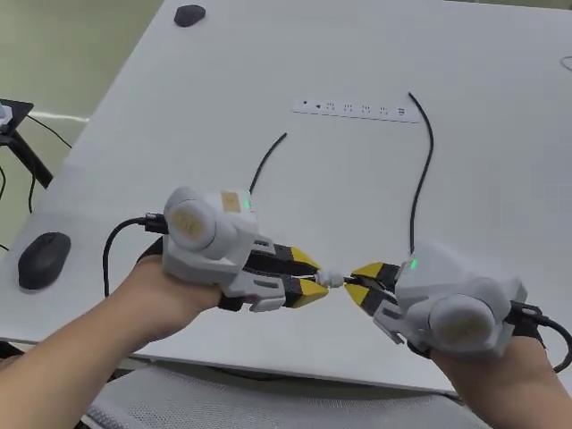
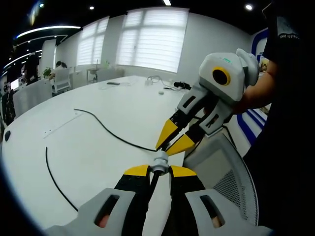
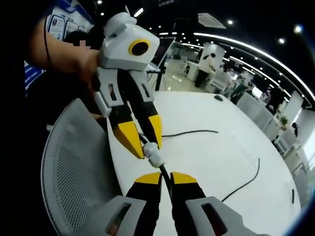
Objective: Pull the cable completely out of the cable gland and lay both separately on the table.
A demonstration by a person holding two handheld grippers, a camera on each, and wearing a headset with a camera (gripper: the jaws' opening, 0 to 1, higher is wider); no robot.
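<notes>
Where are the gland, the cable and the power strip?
gland [image 1: 332,280], head view, its white body.
cable [image 3: 166,177], right gripper view, black stretch just past the gland.
power strip [image 1: 357,109], head view, middle of its top.

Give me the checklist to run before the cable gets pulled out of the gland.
1. Left gripper shut on the cable gland: ok.
2. Right gripper shut on the cable close beside the gland: ok.
3. Cable out of the gland: not ok, it runs into it.
4. Cable's free length lies loose on the table: ok.
5. Length of cable left inside the gland: cannot tell.
</notes>
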